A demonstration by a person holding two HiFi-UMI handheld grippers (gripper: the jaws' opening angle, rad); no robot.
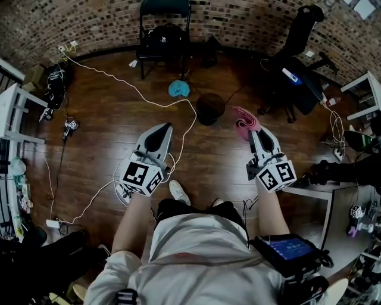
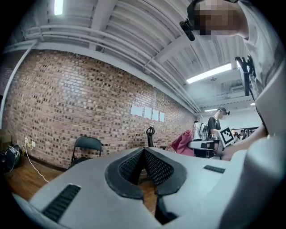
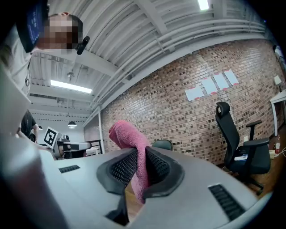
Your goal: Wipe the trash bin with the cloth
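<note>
Cable (image 1: 143, 95) snakes white over the left half of the floor (image 1: 101, 119), from the wall (image 1: 238, 18) at the far edge down toward our feet. Just right of it we hold the left gripper (image 1: 162, 132). Its own view shows the pads (image 2: 157, 167) meeting at their tips with nothing between them, so it is closed and empty. Beyond it, nearer the far edge, a teal thing (image 1: 178, 89) lies on the floor; we cannot tell what it is. Right of the teal thing, about midway across the floor, sits the bin (image 1: 210, 108), dark and round, upright as far as we can see. Next comes the cloth (image 1: 244, 122), pink and bunched, near the bin but apart from it, up in the air and not on the floor. The right gripper (image 1: 256, 136) has it: the jaws are clamped on a fold, with one end standing above them and the other hanging below. Farther right, by the far right corner, an office chair (image 1: 297, 47) stands clear of all this.

We judge the task barely begun. The cloth is in hand, which is the one step done. No part of it touches the bin, so the wiping itself is all left: we must bring the cloth across to the bin and rub its rim and sides. The left gripper, free, could steady the bin.
</note>
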